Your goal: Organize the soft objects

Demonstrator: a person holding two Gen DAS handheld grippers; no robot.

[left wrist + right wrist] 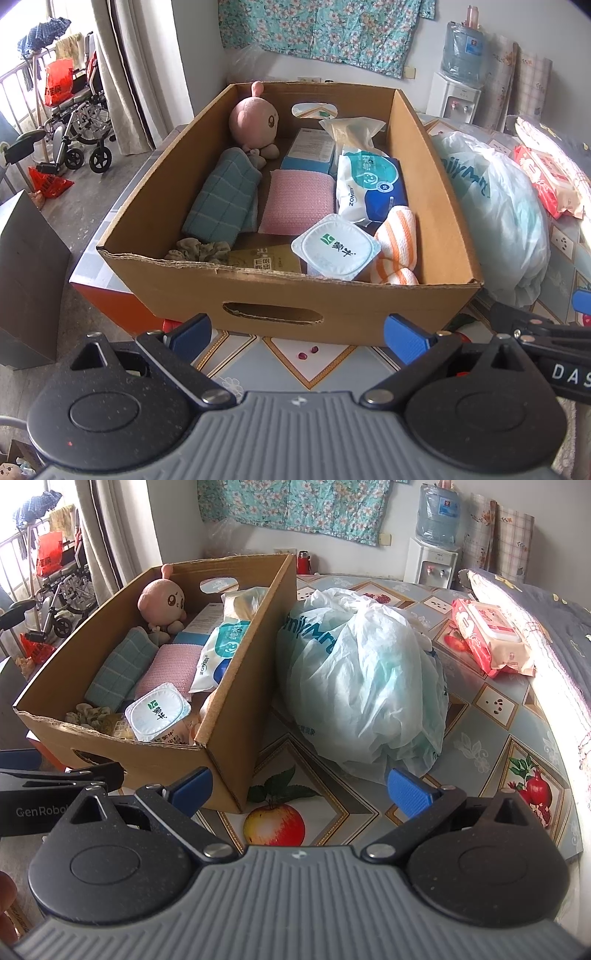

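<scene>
1. The cardboard box stands on the bench, which is covered by a fruit-patterned cloth; every place below is given relative to this box.
2. The left gripper hovers just in front of the box's near wall, close to the oval handle hole, with its blue pads spread wide and nothing between them.
3. The right gripper is released too, its pads apart, holding nothing; it sits off the box's near right corner, above a printed apple on the cloth.
4. Inside the box, at the far left corner, a pink plush toy leans against the wall.
5. A rolled teal checked towel lies along the box's left side, in front of the toy.
6. A folded pink cloth lies in the middle of the box, just beside the towel.
7. A white and blue wipes pack rests on the right side, with a crinkled clear bag behind it.
8. An orange-striped towel sits at the near right corner, touching a sealed yogurt cup.
9. A grey-green scrunchie lies at the near left inside.
10. Outside the box, just to its right, a bulging white plastic bag sits on the bench.
11. Well beyond that bag lies a red wipes pack.
</scene>
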